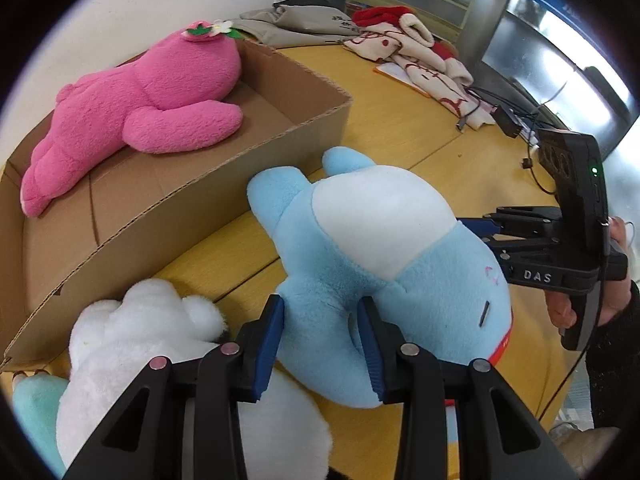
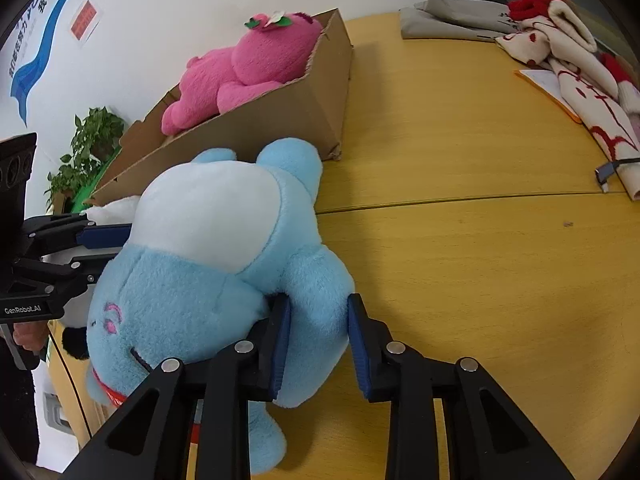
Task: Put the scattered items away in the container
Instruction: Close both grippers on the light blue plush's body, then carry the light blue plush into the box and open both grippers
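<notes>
Cardboard box (image 1: 224,184) at upper left holds a pink plush (image 1: 136,116). Blue plush (image 1: 372,264) lies on the desk (image 2: 480,260) at centre, a limb pinched in each gripper's narrowed jaws.

Left gripper (image 1: 322,344) fingers clamping blue plush (image 1: 384,256), pink plush (image 1: 136,116) in cardboard box (image 1: 224,184)

"DAS" on right hand-held gripper (image 1: 476,236), "GenRobot.AI" on left hand-held gripper (image 2: 108,244)
</notes>
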`<state>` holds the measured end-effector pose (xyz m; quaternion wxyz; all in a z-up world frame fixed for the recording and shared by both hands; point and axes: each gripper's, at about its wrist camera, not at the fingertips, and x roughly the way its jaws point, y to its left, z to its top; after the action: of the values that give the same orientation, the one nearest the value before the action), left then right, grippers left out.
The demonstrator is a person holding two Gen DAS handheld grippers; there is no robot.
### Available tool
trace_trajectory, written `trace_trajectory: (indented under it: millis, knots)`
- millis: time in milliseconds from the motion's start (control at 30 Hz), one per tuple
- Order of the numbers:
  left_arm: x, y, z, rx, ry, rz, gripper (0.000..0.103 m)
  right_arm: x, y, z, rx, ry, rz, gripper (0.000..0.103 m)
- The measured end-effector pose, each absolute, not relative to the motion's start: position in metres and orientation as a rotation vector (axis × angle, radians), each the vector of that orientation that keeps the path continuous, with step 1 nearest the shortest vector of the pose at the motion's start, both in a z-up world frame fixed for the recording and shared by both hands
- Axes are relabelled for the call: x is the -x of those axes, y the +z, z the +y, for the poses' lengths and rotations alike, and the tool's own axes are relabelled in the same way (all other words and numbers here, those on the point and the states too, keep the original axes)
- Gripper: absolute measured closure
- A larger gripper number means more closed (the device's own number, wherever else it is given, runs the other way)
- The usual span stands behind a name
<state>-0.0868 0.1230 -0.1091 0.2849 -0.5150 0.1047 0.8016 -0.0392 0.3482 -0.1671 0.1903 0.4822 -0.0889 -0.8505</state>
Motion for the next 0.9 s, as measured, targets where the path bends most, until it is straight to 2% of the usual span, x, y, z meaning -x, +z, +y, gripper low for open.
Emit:
trace_trajectory:
  millis: [167, 300, 367, 400, 467, 533, 700, 900]
  knots:
    - [0.089, -0.113, 0.141, 1.381, 2.086, 0.291, 0.067, 0.027, -0.160, 0.371, -1.360, -2.462, -0.209, 0.074]
    - [0.098, -0.121, 0.154, 1.409, 2.052, 0.271, 0.056, 0.023, -0.160, 0.387, -1.378, -2.478, -0.191, 0.074]
    - [0.103, -0.125, 0.159, 1.421, 2.043, 0.266, 0.055, 0.023, -0.160, 0.391, -1.385, -2.478, -0.194, 0.073]
    - [0.105, -0.127, 0.161, 1.422, 2.039, 0.270, 0.056, 0.024, -0.161, 0.391, -1.387, -2.477, -0.199, 0.072]
    - [0.108, -0.129, 0.163, 1.430, 2.026, 0.253, 0.066, 0.025, -0.162, 0.392, -1.387, -2.475, -0.205, 0.072]
    - [0.106, -0.129, 0.163, 1.427, 2.032, 0.251, 0.070, 0.024, -0.161, 0.391, -1.382, -2.484, -0.193, 0.074]
    - [0.097, -0.121, 0.157, 1.389, 2.063, 0.238, 0.074, 0.019, -0.152, 0.388, -1.342, -2.510, -0.211, 0.077]
    - [0.080, -0.085, 0.144, 1.261, 2.133, 0.223, 0.075, 0.006, -0.114, 0.375, -1.242, -2.570, -0.165, 0.078]
